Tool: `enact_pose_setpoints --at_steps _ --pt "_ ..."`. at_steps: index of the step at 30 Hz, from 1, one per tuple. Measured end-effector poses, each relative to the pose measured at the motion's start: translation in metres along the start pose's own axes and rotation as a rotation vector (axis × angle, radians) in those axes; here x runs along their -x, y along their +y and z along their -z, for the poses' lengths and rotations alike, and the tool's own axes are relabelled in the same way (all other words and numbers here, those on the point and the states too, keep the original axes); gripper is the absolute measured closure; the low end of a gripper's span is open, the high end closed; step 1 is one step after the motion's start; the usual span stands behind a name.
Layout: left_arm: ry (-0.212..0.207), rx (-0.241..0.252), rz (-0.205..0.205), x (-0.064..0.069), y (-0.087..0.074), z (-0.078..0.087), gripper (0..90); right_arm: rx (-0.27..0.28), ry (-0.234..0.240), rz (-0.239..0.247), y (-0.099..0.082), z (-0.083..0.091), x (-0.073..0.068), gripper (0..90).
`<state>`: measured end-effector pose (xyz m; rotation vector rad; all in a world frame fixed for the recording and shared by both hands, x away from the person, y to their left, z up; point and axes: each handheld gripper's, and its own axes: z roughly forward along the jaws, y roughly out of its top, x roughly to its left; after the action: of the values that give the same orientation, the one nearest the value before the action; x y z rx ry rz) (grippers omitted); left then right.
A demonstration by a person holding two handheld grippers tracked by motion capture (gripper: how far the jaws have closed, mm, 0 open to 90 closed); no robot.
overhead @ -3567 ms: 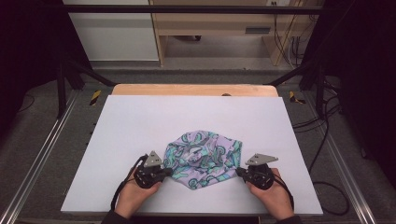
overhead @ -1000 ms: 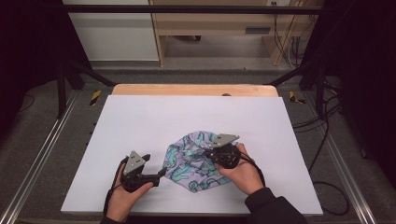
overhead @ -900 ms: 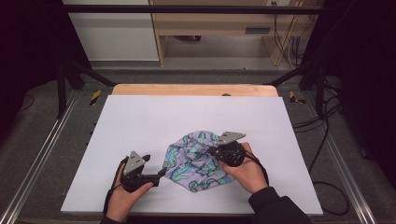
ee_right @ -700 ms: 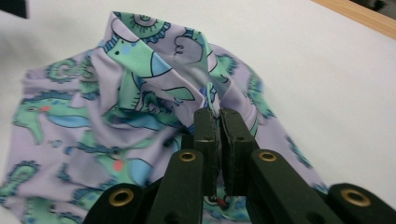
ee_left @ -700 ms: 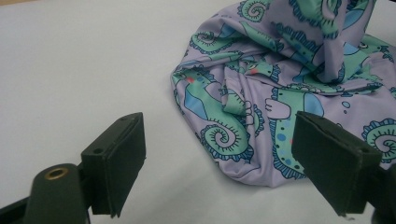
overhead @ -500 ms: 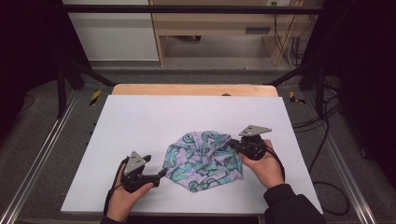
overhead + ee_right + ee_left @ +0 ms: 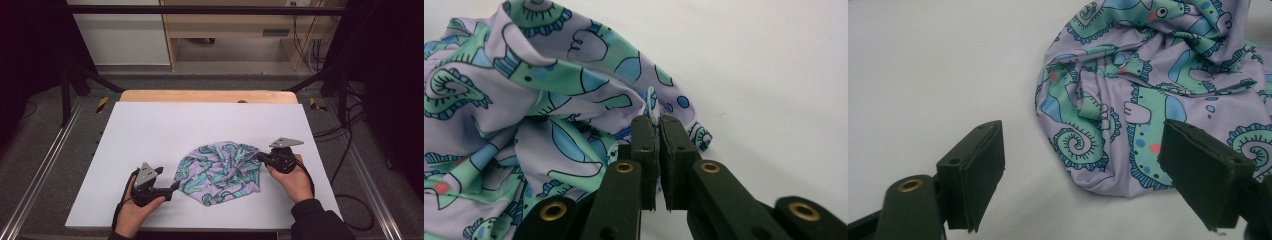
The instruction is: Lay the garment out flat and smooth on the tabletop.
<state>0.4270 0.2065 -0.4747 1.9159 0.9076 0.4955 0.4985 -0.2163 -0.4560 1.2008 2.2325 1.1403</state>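
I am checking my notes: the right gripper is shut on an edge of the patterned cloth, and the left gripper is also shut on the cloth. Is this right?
Not quite. The left gripper is open, its jaws wide apart just short of the patterned cloth, as the left gripper view shows. The right gripper is indeed shut on an edge.

A white table top (image 7: 165, 130) takes the middle of the high view, and a strip of light wood (image 7: 207, 96) shows along its far edge. Metal rails (image 7: 40, 175) run along both sides of the table. Beyond it, on the grey floor, stands a white cabinet (image 7: 120, 35) and just beside it a wooden piece of furniture (image 7: 235, 22). Black cables (image 7: 350, 130) lie on the floor at the right – some hang near the wooden furniture too. A yellow-and-black marked part (image 7: 101, 104) sits near the far left corner.
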Motion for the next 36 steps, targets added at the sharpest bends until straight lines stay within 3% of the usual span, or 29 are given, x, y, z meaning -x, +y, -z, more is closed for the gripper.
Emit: enact_pose_setpoints --at_steps 6,10,18,21,25,30,34,36 --pt "-0.012 0.006 0.0 0.003 0.001 0.0 18.9 -0.017 -0.023 -0.027 -0.009 -0.004 0.008 86.7" --pt "-0.05 0.018 -0.005 0.012 0.006 -0.002 20.3 0.012 -0.008 -0.019 -0.01 0.001 0.003 83.1" --pt "-0.153 -0.021 -0.071 0.052 0.031 -0.022 35.9 0.096 -0.005 0.003 -0.016 0.021 -0.018 44.9" --pt "-0.183 -0.067 -0.147 0.074 0.046 -0.035 43.0 0.124 -0.025 0.002 -0.023 0.028 -0.025 32.5" --pt "-0.214 -0.132 -0.194 0.093 0.058 -0.053 51.1 0.175 -0.053 -0.012 -0.039 0.037 -0.033 26.8" --pt "-0.222 -0.205 -0.23 0.103 0.061 -0.071 58.5 0.279 -0.045 -0.04 -0.055 0.039 -0.039 25.5" --pt "-0.212 -0.263 -0.269 0.108 0.061 -0.083 68.3 0.314 -0.037 -0.046 -0.057 0.039 -0.042 24.7" --pt "-0.206 -0.265 -0.269 0.107 0.063 -0.085 77.2 0.333 -0.022 -0.038 -0.057 0.041 -0.045 24.8"
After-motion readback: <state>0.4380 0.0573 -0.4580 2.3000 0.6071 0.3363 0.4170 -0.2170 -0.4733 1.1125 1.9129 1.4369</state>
